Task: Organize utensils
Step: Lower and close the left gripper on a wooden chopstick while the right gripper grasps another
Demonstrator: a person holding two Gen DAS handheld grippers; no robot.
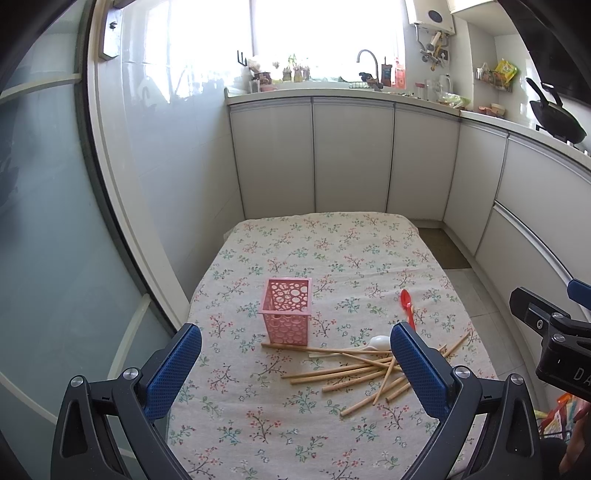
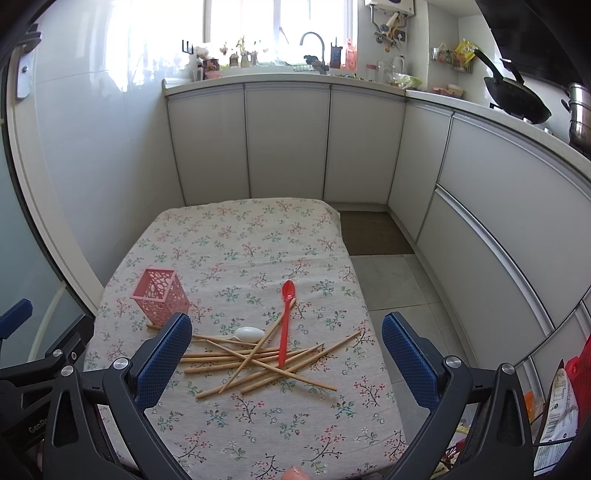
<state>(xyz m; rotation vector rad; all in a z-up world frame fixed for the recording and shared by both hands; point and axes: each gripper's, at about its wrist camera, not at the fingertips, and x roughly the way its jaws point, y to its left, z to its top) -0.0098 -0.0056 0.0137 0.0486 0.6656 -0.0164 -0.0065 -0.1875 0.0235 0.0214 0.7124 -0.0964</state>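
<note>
A home kitchen. White cabinets (image 2: 288, 140) run along the far wall and curve round the right side under a pale counter (image 2: 280, 79). A curved tap (image 2: 313, 40) stands below a bright window (image 2: 273, 22), with bottles and jars beside it. A black wok (image 2: 517, 98) sits on the stove. A small table wears a floral cloth (image 2: 240, 243).

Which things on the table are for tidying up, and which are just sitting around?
For the job: pink perforated plastic holder, red plastic spoon, white plastic spoon, wooden chopsticks.

Just around: black wok, curved metal tap, floral tablecloth.
</note>
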